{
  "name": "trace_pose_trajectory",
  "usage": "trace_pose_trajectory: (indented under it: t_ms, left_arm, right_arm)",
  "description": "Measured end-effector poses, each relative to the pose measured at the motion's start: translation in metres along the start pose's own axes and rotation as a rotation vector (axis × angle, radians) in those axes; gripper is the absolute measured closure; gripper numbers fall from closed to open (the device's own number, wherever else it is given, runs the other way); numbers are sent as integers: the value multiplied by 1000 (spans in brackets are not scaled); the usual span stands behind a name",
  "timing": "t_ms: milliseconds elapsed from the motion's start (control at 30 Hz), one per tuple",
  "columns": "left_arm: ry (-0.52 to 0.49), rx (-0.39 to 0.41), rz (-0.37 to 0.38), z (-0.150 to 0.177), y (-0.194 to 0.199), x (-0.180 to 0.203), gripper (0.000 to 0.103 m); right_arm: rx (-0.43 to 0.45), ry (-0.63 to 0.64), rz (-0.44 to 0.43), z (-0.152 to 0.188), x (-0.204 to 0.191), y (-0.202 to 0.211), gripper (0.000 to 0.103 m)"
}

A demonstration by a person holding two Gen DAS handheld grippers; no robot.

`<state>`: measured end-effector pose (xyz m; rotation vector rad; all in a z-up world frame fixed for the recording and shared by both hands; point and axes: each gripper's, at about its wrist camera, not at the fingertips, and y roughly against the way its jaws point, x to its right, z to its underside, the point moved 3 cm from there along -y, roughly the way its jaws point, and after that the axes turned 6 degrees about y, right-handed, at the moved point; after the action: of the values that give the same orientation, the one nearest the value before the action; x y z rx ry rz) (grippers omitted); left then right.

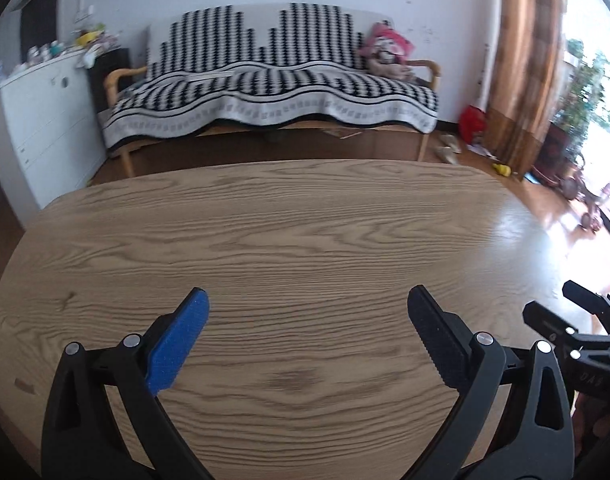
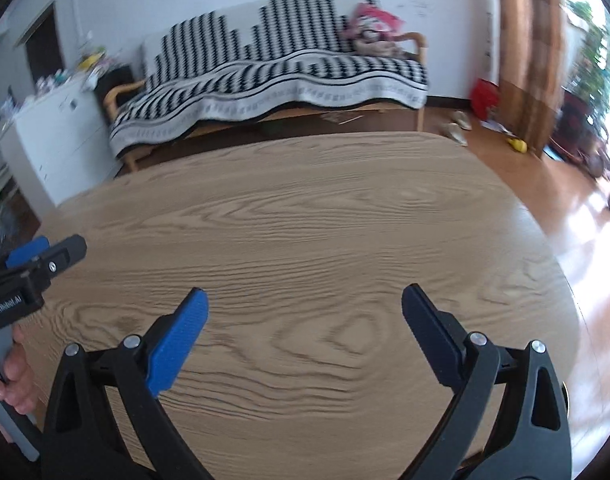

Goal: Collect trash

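Observation:
My left gripper [image 1: 308, 300] is open and empty, held above the oval wooden table [image 1: 305, 232]. My right gripper [image 2: 305, 300] is also open and empty above the same table [image 2: 305, 208]. The right gripper shows at the right edge of the left wrist view [image 1: 577, 320]; the left gripper shows at the left edge of the right wrist view [image 2: 37, 264]. No trash item shows on the table in either view.
A sofa with a black-and-white blanket [image 1: 273, 92] stands beyond the table. A white cabinet [image 1: 41, 120] with small items is at the left. A brown curtain [image 1: 521, 60], a red bag [image 1: 473, 122] and small floor items are at the right.

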<state>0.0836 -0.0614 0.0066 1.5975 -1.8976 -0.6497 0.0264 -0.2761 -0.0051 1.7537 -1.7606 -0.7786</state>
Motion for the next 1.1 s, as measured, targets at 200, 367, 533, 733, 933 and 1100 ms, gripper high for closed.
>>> trace_pose_trajectory:
  t_ms: [200, 367, 533, 733, 933, 1100]
  left_arm:
    - [43, 7, -55, -4, -4, -42, 7]
    - [53, 5, -74, -4, -4, -55, 7]
    - [67, -3, -79, -5, -6, -59, 7]
    - [52, -1, -71, -5, -5, -54, 7]
    - [56, -3, -70, -5, -4, -53, 7]
    - [55, -4, -72, -4, -3, -53, 6]
  right_arm:
    - [-29, 20, -31, -5, -36, -27, 9]
    - [-41, 36, -43, -7, -46, -37, 9]
    - [-49, 39, -40, -6, -47, -44, 9]
    - [-52, 40, -42, -6, -43, -43, 9]
    - [-50, 33, -41, -7, -40, -41, 9]
    - [-47, 31, -38, -9, -41, -40, 9]
